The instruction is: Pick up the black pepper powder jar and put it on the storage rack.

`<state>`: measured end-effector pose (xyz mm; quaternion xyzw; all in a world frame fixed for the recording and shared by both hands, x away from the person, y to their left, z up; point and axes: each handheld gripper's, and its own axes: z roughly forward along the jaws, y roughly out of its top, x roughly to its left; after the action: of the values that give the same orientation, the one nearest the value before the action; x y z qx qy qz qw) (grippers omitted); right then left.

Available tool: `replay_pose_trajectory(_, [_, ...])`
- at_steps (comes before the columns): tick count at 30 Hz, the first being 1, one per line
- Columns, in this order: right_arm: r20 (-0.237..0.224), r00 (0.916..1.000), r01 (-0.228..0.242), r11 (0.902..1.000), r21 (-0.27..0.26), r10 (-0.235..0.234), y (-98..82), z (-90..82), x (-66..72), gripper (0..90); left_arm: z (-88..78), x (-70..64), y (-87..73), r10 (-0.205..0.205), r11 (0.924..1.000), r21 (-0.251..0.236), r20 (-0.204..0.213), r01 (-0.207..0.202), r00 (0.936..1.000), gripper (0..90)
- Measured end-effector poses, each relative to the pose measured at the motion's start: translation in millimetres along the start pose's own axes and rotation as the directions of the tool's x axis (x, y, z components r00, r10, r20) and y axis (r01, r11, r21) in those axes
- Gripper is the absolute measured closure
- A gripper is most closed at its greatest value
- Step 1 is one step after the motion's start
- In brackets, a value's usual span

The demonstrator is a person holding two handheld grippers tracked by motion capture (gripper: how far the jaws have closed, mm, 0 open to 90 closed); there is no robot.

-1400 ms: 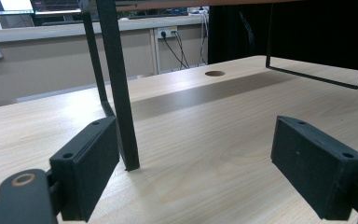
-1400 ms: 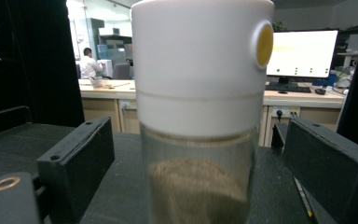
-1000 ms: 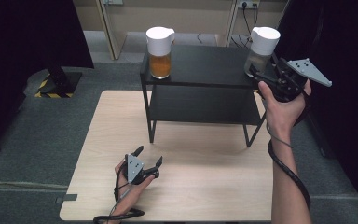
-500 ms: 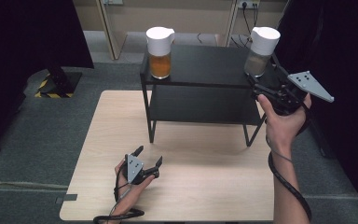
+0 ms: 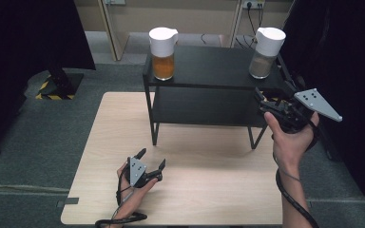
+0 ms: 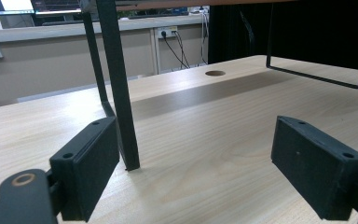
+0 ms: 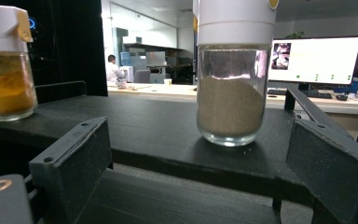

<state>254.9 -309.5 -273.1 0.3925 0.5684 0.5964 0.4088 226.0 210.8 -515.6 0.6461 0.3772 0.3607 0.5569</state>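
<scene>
we hold the right gripper [image 5: 269, 101] wide apart with nothing between its jaws, just off the front right edge of the black shelf [image 5: 214, 71]. it points at the grey jar [image 5: 266, 46], which stands upright on the shelf top near the right end, apart from the jaws. the orange jar [image 5: 163, 53] stands at the left end. our left gripper [image 5: 150, 159] rests on the table [image 5: 209, 190], jaws spread and empty, near a shelf leg [image 6: 119, 88].
</scene>
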Motion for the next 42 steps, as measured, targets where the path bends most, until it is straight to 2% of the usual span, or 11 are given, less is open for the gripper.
replay_pose_trajectory(5, [-0.007, 1.0, 0.006, 1.0, 0.0, -0.006, -8.7, -10.7, 3.1, 6.7, -0.1, 0.2, -0.2, -0.004, 1.0, -0.001, 0.0, 0.004, 1.0, 14.6])
replay_pose_trajectory(14, [-0.021, 0.9997, -0.008, 0.9999, 0.012, 0.008, -35.3, -27.1, 11.0, 6.1, 0.0, 0.0, -0.3, 0.0, 1.0, -0.002, 0.0, 0.0, 1.0, 14.6])
replay_pose_trajectory(22, [-0.039, 0.9992, 0.008, 0.9992, 0.039, -0.007, -51.8, -33.9, 16.2, 6.1, -0.1, 0.0, -0.4, 0.0, 1.0, -0.002, 0.0, 0.0, 1.0, 14.6])
replay_pose_trajectory(24, [-0.042, 0.9991, 0.003, 0.9989, 0.047, -0.001, -57.8, -35.2, 17.3, 6.1, -0.1, 0.0, -0.5, -0.001, 1.0, -0.003, -0.001, 0.001, 1.0, 14.6])
replay_pose_trajectory(27, [-0.035, 0.9992, 0.02, 0.9989, 0.042, -0.019, -71.0, -38.1, 22.1, 6.1, 0.0, -0.1, -0.3, 0.0, 1.0, -0.002, -0.001, 0.0, 1.0, 14.6])
replay_pose_trajectory(36, [-0.047, 0.9989, 0.011, 0.9965, 0.083, -0.007, -92.4, -42.9, 24.9, 6.0, 0.0, -0.5, -0.4, 0.002, 1.0, -0.003, -0.001, -0.002, 1.0, 14.6])
replay_pose_trajectory(42, [-0.04, 0.9992, 0.008, 0.9969, 0.079, -0.005, -105.3, -49.2, 26.9, 6.0, 0.0, -0.6, -0.5, 0.004, 1.0, -0.003, -0.001, -0.004, 1.0, 14.6])
